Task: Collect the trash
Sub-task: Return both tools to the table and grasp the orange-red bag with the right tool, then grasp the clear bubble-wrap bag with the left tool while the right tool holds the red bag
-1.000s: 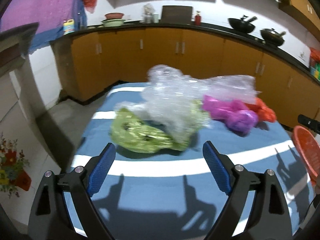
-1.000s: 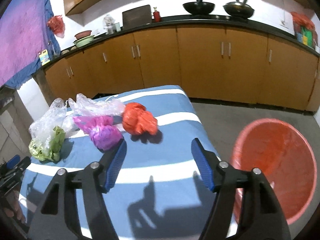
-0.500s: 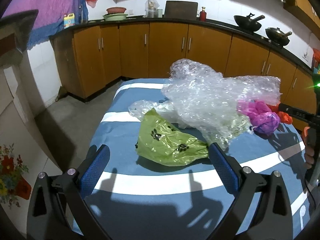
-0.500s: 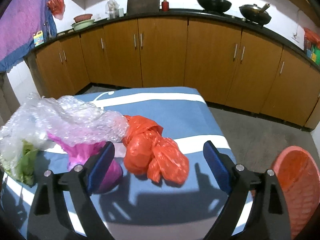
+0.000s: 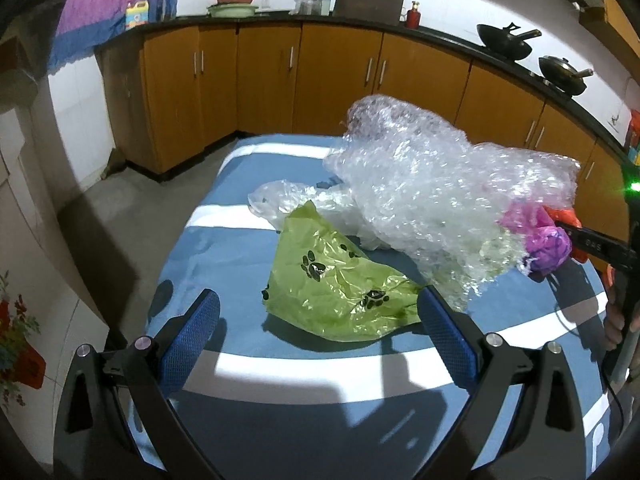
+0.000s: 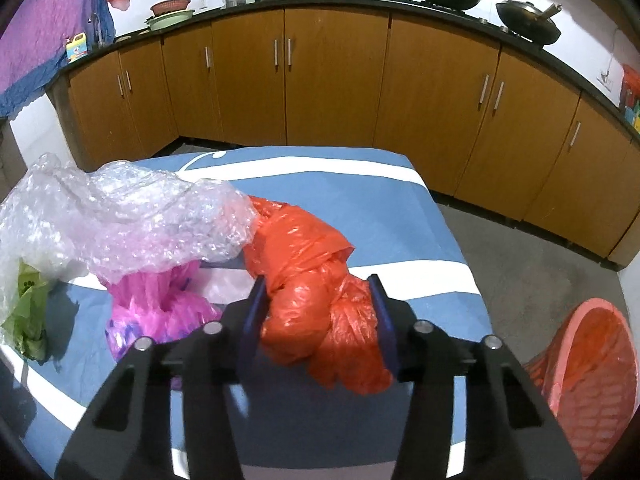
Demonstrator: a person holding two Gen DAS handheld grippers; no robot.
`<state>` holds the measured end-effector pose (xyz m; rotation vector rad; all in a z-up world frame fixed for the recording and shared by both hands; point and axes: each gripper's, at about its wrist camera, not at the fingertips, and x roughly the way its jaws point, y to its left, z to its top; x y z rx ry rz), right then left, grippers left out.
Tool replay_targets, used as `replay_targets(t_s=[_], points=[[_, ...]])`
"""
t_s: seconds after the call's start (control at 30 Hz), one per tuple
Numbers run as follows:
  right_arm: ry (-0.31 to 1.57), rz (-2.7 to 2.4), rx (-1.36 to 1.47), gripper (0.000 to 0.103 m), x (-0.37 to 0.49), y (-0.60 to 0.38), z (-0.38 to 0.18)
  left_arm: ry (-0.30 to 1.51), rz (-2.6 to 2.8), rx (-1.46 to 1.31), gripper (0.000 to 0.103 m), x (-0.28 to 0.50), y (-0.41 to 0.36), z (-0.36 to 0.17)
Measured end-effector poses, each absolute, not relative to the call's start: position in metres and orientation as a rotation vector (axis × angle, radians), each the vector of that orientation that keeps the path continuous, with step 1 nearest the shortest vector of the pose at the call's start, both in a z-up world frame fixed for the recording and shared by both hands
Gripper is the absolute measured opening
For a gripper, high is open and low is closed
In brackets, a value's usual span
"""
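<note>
On the blue striped tablecloth (image 5: 208, 256) lies a green paw-print plastic bag (image 5: 332, 276), with crumpled bubble wrap (image 5: 432, 188) behind it. My left gripper (image 5: 318, 300) stands wide open, and the bag's near edge lies between its fingertips, untouched. To the right a pink bag (image 6: 160, 304) sits partly under the bubble wrap (image 6: 120, 216). My right gripper (image 6: 317, 284) has its jaws closing on a knotted orange plastic bag (image 6: 304, 240), whose lower part bulges between the two pads.
A red mesh basket (image 6: 592, 360) stands on the floor off the table's right edge. A thin clear bag (image 5: 280, 200) lies behind the green one. Wooden kitchen cabinets (image 6: 328, 80) run along the back wall. The right gripper's body (image 5: 592, 244) and a hand (image 5: 616, 320) show at the left wrist view's right edge.
The right gripper came forward and down to the orange bag, and its jaws narrowed around it. The left gripper moved closer to the green bag and stayed wide.
</note>
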<state>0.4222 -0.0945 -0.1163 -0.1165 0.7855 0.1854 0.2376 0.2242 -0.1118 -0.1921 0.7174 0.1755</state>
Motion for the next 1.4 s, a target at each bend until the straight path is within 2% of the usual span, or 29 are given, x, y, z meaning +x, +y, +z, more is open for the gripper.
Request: replay_targets(t_s=[0.17,0.6,1.0,1.07,1.27,1.4], points=[[0.769,0.178,-0.116,0.041,0.411,-0.101,-0.113,0.715,0.165,-0.234,0.098,0.238,0.226,-0.11],[0.747,0.161,-0.072,0.04,0.367,-0.135,-0.106,0.552,0.064,-0.231,0.098,0.218,0.183,-0.055],[0.742,0.151,-0.019,0.04,0.34,-0.168,-0.095,0.628,0.129,-0.237,0.098,0.274,0.158,-0.063],[0.746,0.149,-0.016,0.04,0.338,-0.172,-0.096,0.631,0.138,-0.247,0.093,0.278,0.159,-0.065],[0.759,0.145,-0.009,0.04,0.335,-0.174,-0.101,0.649,0.146,-0.263,0.07,0.286,0.162,-0.069],[0.761,0.147,-0.012,0.04,0.333,-0.173,-0.103,0.664,0.142,-0.263,0.041,0.29,0.164,-0.069]])
